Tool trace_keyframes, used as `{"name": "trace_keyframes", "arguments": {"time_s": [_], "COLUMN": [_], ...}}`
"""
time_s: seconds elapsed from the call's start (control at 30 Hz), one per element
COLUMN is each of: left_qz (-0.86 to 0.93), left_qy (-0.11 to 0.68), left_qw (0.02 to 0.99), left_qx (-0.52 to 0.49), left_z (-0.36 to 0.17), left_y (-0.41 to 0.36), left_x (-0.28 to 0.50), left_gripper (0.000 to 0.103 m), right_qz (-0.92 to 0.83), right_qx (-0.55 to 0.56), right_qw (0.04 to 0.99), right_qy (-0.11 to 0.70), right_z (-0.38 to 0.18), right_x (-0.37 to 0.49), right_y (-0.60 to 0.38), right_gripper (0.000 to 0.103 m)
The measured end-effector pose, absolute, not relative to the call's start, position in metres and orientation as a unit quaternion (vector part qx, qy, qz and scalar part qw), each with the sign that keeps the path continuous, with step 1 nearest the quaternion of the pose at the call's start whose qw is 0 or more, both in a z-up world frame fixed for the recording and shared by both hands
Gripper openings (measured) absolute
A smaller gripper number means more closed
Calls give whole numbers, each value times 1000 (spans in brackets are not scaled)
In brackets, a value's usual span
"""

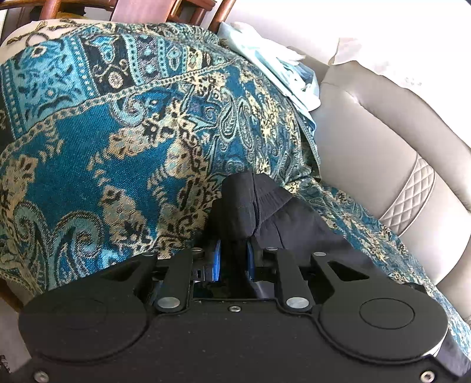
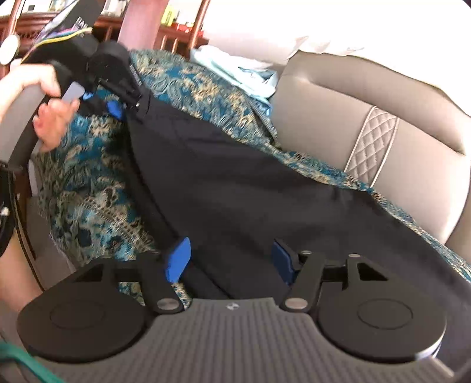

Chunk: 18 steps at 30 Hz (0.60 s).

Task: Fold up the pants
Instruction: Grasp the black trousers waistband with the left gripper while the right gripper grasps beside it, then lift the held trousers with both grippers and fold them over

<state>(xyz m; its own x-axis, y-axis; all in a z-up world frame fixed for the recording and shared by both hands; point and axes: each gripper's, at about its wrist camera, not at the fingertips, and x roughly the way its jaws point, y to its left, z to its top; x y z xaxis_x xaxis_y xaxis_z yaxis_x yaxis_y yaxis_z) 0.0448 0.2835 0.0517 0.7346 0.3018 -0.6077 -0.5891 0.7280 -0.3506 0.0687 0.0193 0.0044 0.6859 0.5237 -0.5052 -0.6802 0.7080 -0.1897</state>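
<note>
Black pants (image 2: 235, 182) lie spread over a sofa seat covered by a blue and gold patterned throw (image 2: 88, 188). My left gripper (image 1: 232, 259) is shut on a bunched corner of the pants (image 1: 244, 206), which sticks up between its blue pads. In the right wrist view the left gripper (image 2: 123, 106) holds that corner raised at the far left, in the person's hand. My right gripper (image 2: 229, 259) is open, its blue fingers (image 2: 176, 262) straddling the near edge of the pants, not closed on the cloth.
The grey sofa back and quilted cushion (image 2: 374, 141) run along the right. Light blue folded cloth (image 1: 282, 70) lies at the far end of the throw (image 1: 117, 123). Wooden chairs (image 1: 164, 11) stand behind.
</note>
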Motion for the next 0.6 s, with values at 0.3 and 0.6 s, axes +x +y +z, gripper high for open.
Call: {"name": "trace_keyframes", "arguments": {"time_s": [0.3,0.6], "left_qz": [255,261], "left_qy": [257,267], "left_qw": [891,888], "left_qx": [-275,-268], "left_z": [52,48], "left_y": [287,285], "left_x": [37,36], "left_gripper": [17,17], "right_qz": [345,324], "right_qx": [-201,-188], "right_qw": [894,903], "right_qy": [204,211], "right_z": [4,6], "right_x": [62,64], "right_y": [35,44], "right_gripper": [69,12]}}
